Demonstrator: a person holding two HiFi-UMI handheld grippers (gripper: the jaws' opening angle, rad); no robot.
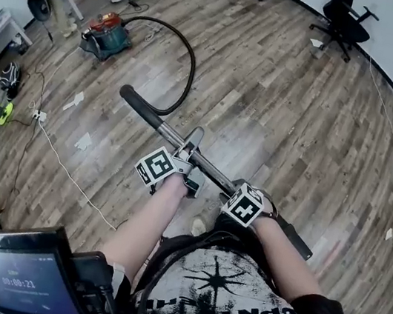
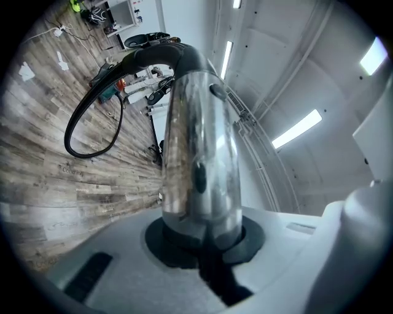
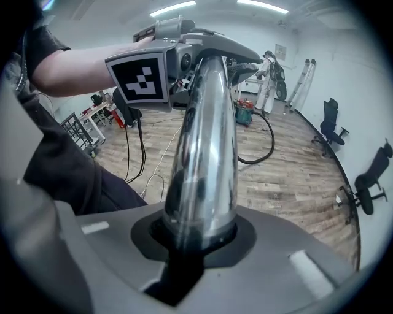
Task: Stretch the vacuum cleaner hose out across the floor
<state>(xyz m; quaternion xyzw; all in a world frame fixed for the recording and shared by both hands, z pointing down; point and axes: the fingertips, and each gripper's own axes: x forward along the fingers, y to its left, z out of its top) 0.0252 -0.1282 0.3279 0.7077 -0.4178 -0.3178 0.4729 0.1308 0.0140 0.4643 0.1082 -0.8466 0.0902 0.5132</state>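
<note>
Jaws of left gripper (image 1: 188,160) and right gripper (image 1: 235,193) each clench the metal wand (image 1: 211,168). Only head view shows the hose (image 1: 192,60) whole, arcing over the floor (image 1: 279,114) to the vacuum cleaner (image 1: 107,33), beyond both jaws.

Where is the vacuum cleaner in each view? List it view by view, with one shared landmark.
Head view: vacuum cleaner, upper left.
Left gripper view: vacuum cleaner, upper left, left of the tube.
Right gripper view: vacuum cleaner, upper middle, right of the tube.
Shared landmark: the black hose curving away from it.
</note>
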